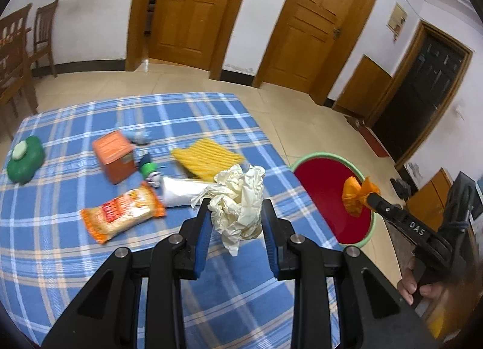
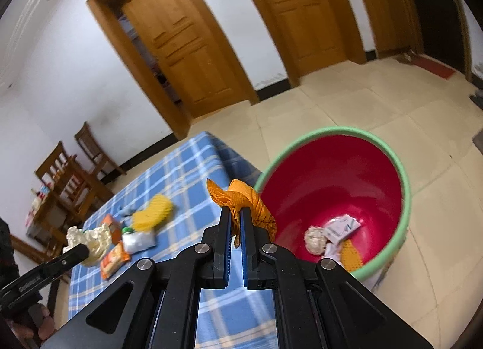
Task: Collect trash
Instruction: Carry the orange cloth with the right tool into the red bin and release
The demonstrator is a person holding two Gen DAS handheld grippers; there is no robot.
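orange wad [image 2: 250, 207] over red bin [image 2: 404, 174]

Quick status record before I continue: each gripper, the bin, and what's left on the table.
left gripper: shut on cream crumpled paper, above the table
right gripper: shut on orange wrapper, beside the bin rim
bin: on the floor, holds several trash pieces
left on table: snack packet, orange box, yellow mesh, green container, white tube
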